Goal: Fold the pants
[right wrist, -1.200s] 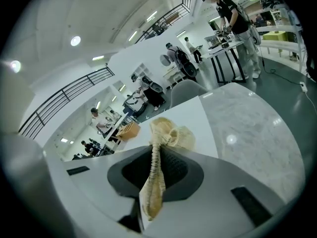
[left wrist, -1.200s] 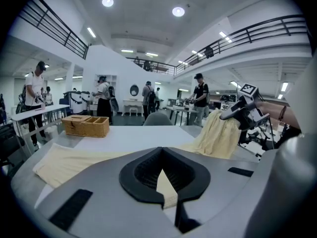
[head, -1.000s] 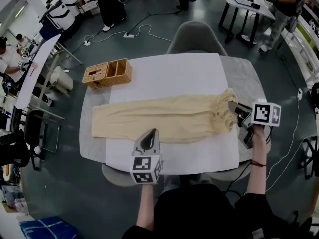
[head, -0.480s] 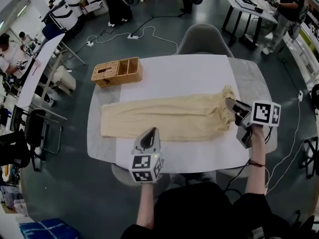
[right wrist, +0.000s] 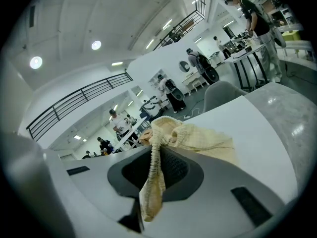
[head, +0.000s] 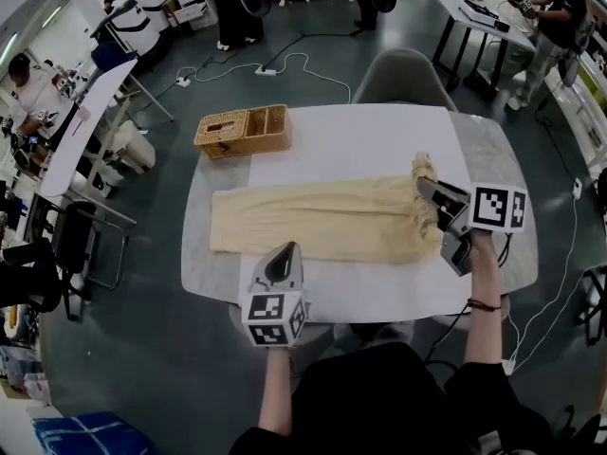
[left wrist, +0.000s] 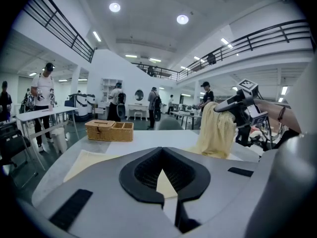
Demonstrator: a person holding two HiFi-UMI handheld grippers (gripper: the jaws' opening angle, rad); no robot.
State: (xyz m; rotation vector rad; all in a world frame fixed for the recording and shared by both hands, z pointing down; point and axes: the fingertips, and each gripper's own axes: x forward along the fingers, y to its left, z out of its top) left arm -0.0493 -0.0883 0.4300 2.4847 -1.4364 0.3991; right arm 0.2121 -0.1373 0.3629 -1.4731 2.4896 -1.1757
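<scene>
A large open hall with a dark grey floor (head: 133,349). At far left, a long white workbench (head: 81,126) with people seated beside it; white cables (head: 275,64) trail across the floor behind. At centre, a rounded grey table (head: 493,159) bears a white cover (head: 351,140), and a grey chair (head: 403,74) stands at its far side. On the table's far left corner sits a wicker basket (head: 242,132) with compartments, apart from the cloth. The cream pants (head: 322,219) lie lengthwise across the cover, leg ends at left, flat on the surface. The left gripper (head: 284,251) hovers at the near edge, its tip over the pants' near hem, jaws together and empty. At right, the gathered waistband (right wrist: 163,130) is raised off the table, pinched between the jaws of the right gripper (head: 422,185), a strip of it hanging through them. Further right stand dark-legged desks (head: 465,8) with a person (head: 555,17) beside them.
</scene>
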